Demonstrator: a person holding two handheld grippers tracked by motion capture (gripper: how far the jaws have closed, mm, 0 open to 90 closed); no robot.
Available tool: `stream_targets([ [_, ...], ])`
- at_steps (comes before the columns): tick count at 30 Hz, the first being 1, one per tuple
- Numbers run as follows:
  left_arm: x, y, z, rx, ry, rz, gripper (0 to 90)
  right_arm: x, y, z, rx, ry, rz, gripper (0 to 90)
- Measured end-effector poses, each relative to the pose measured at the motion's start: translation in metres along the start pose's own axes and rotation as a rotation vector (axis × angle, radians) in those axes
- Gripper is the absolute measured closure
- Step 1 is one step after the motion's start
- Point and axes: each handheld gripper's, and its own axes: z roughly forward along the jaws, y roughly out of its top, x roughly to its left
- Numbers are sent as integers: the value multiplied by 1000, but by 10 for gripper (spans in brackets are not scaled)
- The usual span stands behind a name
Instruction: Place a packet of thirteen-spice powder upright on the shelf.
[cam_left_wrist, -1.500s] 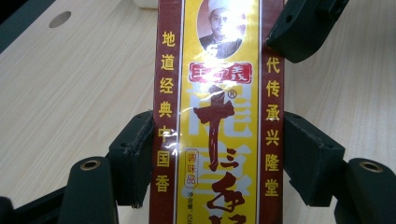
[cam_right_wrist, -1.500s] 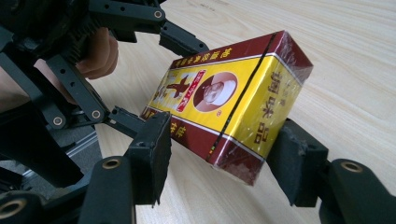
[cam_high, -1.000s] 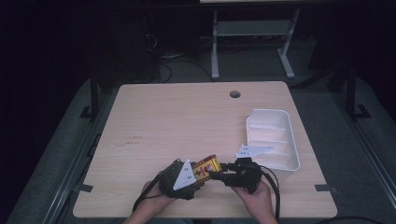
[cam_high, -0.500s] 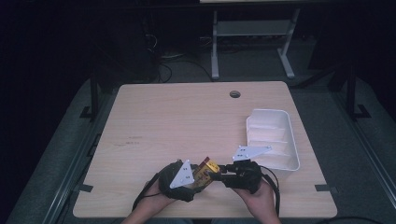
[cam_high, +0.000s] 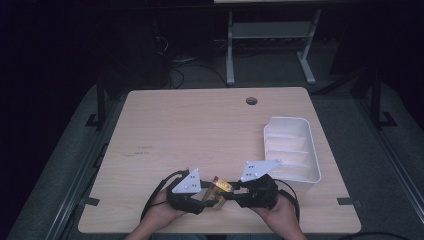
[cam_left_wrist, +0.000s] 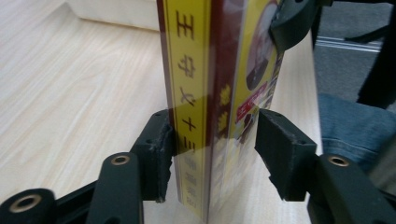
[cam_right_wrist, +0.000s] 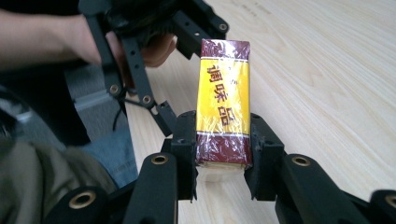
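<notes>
High view, box (cam_high: 220, 186) between tongs, near table (cam_high: 200, 130) edge

Box (cam_right_wrist: 223, 107) maroon w/ yellow band; tray (cam_high: 311, 150) white.

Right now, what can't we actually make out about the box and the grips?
- Box, high view: too small to read; both hand-held grippers cover its ends.
- Box, left gripper view: top and bottom cut off by the frame; the far hand-held gripper hides its upper corner.
- Left hand-held gripper: the right pad seems to stand off the box, so the clamp is uncertain.
- Tray, high view: interior washed out.
</notes>
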Motion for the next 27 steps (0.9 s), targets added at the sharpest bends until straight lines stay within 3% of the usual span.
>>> stream_targets([
  [5, 4, 0, -3, -19, -45, -26, 567, 1, 8, -3, 25, 6, -64, 678],
  [9, 5, 0, -5, -19, -46, -29, 586, 0, 12, -4, 31, 15, -84, 678],
  [15, 7, -2, -10, -21, -55, -33, 612, -4, 29, -1, 102, 48, -153, 673],
  [27, 10, -2, -14, -52, -84, -42, 629, -11, 49, 0, 185, 124, -224, 677],
])
